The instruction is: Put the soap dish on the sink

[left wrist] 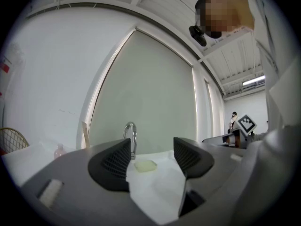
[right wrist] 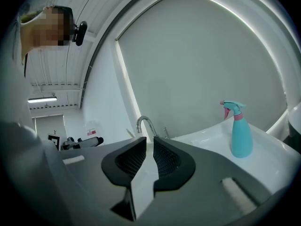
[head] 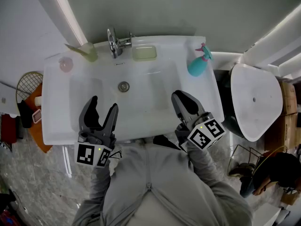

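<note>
White ceramic sink [head: 56, 107] against grey-green wall panel [head: 188, 8]. Grey marbled floor [head: 33, 182]. Second white basin [head: 254, 98] stands off sink's right edge.

Count on sink:
- 1 chrome faucet [head: 114, 42]
- 1 pale-yellow rectangular soap dish [head: 144, 53]
- 1 teal spray bottle [head: 198, 64]
- 1 small pink bottle [head: 66, 64]
- 1 green tumbler [head: 89, 53]

Soap dish on back edge, just beside faucet. Spray bottle at back right corner.

Left gripper [left wrist: 151, 157]: jaws wide apart, holding nothing.
Right gripper [right wrist: 149, 157]: jaws nearly together, thin slit, holding nothing.
</note>
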Motion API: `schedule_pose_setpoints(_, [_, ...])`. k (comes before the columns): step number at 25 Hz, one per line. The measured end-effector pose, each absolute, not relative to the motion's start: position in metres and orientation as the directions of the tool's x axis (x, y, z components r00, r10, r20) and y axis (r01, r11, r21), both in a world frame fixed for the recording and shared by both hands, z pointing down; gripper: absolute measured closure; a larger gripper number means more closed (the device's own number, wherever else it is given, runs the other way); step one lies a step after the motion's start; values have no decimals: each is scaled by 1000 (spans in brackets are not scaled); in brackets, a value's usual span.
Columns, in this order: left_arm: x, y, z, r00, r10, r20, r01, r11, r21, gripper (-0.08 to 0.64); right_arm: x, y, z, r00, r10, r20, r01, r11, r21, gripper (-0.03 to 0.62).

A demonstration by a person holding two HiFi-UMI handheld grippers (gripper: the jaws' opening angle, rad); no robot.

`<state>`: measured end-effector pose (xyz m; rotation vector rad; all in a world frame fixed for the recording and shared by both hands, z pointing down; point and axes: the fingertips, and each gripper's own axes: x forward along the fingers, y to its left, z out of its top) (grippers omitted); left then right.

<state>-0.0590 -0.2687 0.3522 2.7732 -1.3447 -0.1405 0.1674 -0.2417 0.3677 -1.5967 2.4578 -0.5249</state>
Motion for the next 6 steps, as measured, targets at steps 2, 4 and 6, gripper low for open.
schedule_pose_setpoints(2, [-60,-269,352,615,-787,-56,-782,-617,91,238,166,-242,368,-416,-908,54,-850,368,-377,540])
schedule_pose_setpoints(4, [-61,-269,352,613,-788,-56,-783,-616,91,238,165,-243,368,-418,-907,55,-850,369,-377,540])
schedule_pose_setpoints(6, [-62,-270,352,612,-789,-56,-783,-615,92,238,165,-243,368,-419,-906,55,-849,369,-378,540])
